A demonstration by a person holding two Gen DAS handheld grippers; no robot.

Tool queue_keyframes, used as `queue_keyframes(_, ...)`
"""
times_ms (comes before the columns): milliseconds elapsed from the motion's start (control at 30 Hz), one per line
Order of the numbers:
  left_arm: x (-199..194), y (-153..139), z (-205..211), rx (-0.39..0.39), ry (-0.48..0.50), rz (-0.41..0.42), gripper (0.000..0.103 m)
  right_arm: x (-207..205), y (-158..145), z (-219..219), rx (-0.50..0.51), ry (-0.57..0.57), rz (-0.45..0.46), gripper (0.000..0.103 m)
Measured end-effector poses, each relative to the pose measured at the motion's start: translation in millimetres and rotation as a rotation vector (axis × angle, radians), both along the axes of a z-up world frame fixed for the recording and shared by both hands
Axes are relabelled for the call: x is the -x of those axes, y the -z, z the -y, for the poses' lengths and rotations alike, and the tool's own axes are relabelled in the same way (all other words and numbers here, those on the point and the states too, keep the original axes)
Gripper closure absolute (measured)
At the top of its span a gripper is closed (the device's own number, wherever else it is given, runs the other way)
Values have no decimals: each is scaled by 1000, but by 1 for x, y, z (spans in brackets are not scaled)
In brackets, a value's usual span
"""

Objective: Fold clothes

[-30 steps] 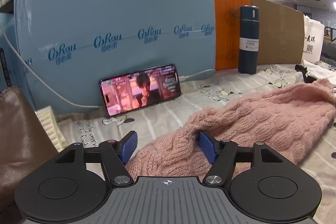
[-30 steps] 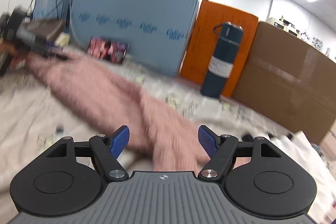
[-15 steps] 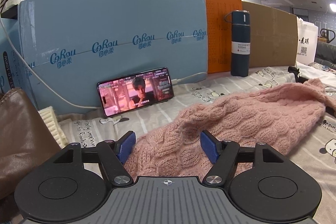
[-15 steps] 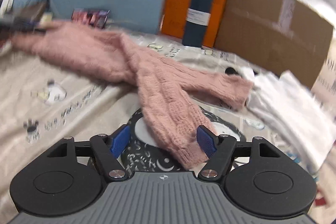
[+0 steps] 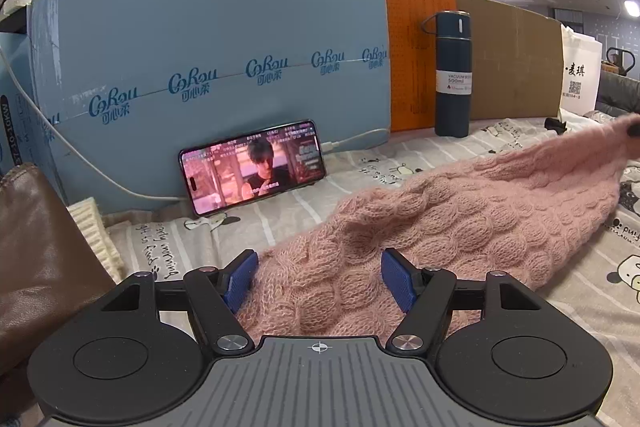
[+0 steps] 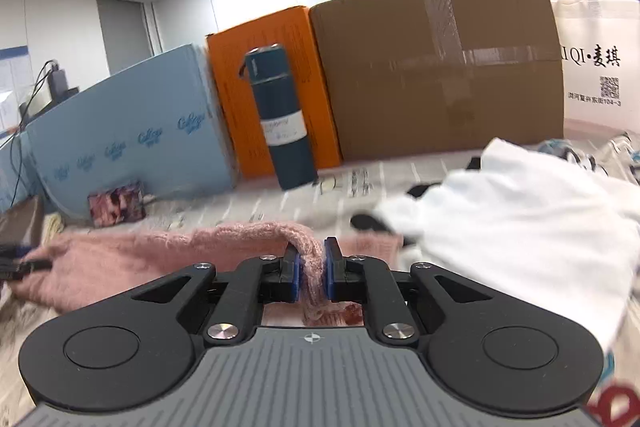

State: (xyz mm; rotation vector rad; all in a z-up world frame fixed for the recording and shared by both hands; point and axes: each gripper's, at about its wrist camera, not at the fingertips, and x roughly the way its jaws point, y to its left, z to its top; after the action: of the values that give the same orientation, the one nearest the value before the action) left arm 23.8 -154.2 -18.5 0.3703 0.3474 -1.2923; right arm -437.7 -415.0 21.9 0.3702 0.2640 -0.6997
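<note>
A pink cable-knit sweater (image 5: pixel 460 215) lies across the patterned bed sheet (image 5: pixel 404 155). My left gripper (image 5: pixel 316 279) is open, its blue pads on either side of the sweater's near end. My right gripper (image 6: pixel 311 269) is shut on a sleeve or edge of the pink sweater (image 6: pixel 160 259), pinching a bunched strip between its pads. In the right wrist view the left gripper shows at the far left edge (image 6: pixel 16 261). The sweater's far end (image 5: pixel 624 131) is lifted at the right of the left wrist view.
A phone (image 5: pixel 252 167) playing video leans on a blue foam board (image 5: pixel 208 67). A dark blue flask (image 5: pixel 453 75) stands before orange (image 5: pixel 416 59) and brown boxes (image 6: pixel 440 75). A white garment (image 6: pixel 500 227) lies right. A brown bag (image 5: pixel 36 247) sits left.
My right gripper has swung over the sheet and closed on the sweater's end, lifting it. My left gripper stayed open around the near end while the view shifted slightly.
</note>
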Motion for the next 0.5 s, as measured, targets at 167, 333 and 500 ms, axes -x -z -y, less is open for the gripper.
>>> queue_keyframes(167, -1, 1, 0, 0, -5, -7, 34, -28, -7, 35, -32, 22, -72, 92)
queue_keyframes(333, -4, 1, 0, -2, -6, -21, 34, -46, 2, 59, -77, 80, -167, 87)
queue_keyframes(500, -6, 2, 0, -2, -7, -36, 34, -51, 11, 62, -57, 203, -212, 70)
